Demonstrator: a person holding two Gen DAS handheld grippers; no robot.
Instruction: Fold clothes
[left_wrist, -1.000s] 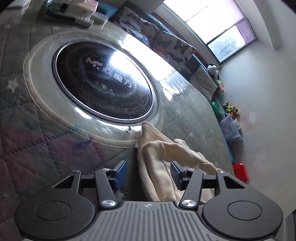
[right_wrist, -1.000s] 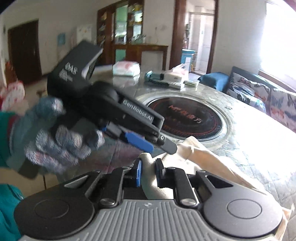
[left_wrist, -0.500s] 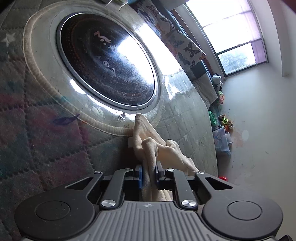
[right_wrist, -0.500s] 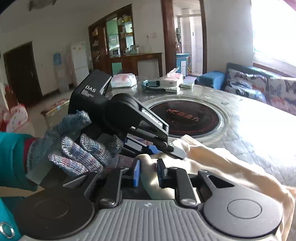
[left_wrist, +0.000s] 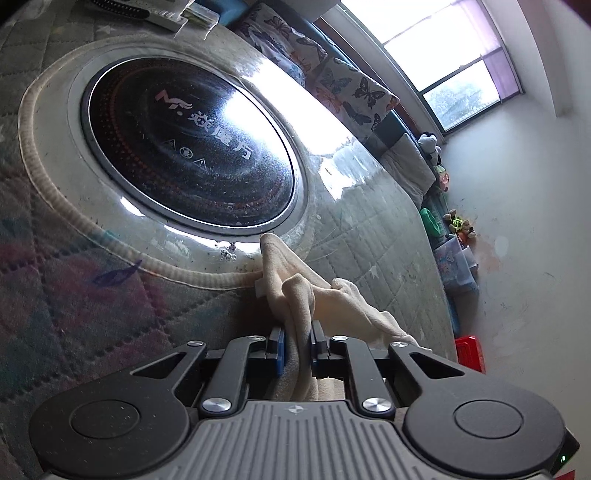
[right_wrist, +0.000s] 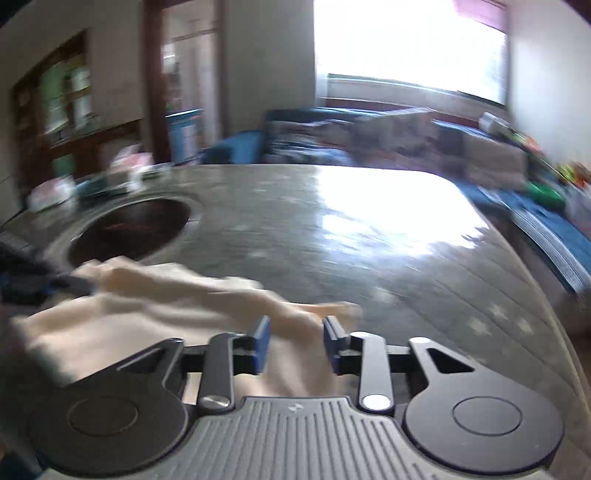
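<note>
Left gripper (left_wrist: 297, 347) pinching a bunched-up soft cream cloth (left_wrist: 295, 291) lying on the quilted grey table cover (left_wrist: 373, 236), beside the round black glass cooktop (left_wrist: 184, 147), right gripper (right_wrist: 296, 341) spread apart over the cloth, its view blurry, cloth's near end hidden.

Def someone's living room: butterfly-print sofa cushions (left_wrist: 354, 92) upper middle, stuffed toys (left_wrist: 458, 225) by the right wall, wooden cabinet (right_wrist: 70, 107) upper left.
</note>
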